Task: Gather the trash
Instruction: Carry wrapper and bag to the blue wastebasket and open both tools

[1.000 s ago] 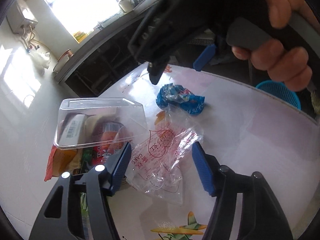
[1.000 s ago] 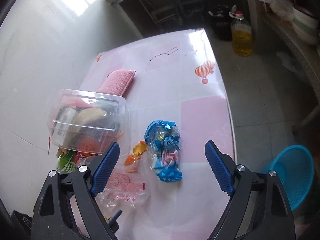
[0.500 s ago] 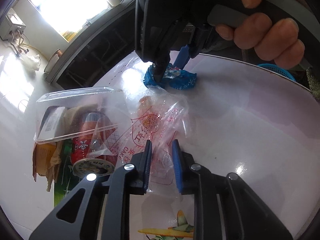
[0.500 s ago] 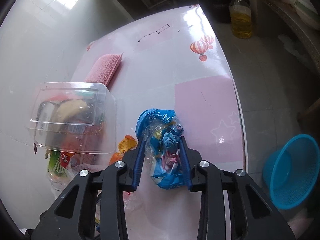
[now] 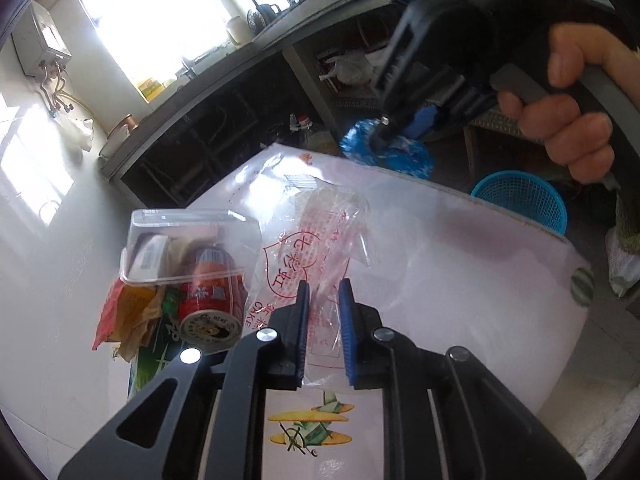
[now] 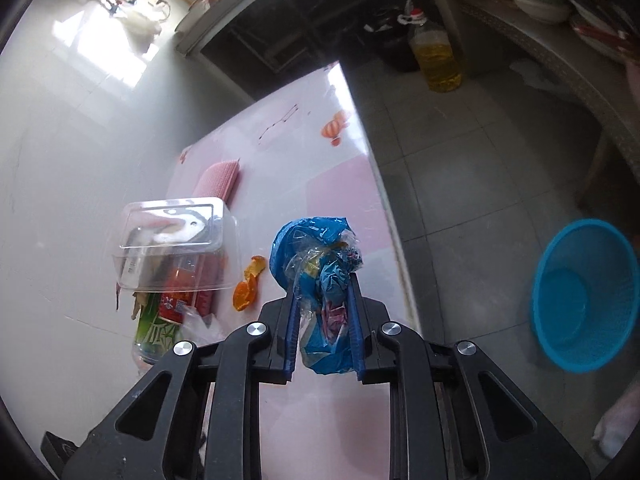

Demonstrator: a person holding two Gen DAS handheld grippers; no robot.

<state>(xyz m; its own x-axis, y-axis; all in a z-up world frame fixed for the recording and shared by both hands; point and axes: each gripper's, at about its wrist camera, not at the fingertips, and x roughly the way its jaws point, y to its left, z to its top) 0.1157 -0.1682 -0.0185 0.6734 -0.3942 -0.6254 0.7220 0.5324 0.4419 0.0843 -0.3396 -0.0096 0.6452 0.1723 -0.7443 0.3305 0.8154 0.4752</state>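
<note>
Kitchen tabletop (image 6: 336,208): the right hand-held gripper (image 6: 324,312) is clamping a blue wrapper (image 6: 316,264); the left hand-held gripper (image 5: 324,312) is pinching a clear bag (image 5: 320,240). Step: carrying. Next, likely, releasing over the blue basket (image 6: 580,296) to its right.

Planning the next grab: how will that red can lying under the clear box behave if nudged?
The red can lies on its side, so it will probably roll. The clear box resting over it looks light and would likely slide off.

clear box (image 6: 172,240) sits over can (image 6: 176,300) on table (image 6: 332,184); basket (image 6: 580,296) on floor right.
</note>
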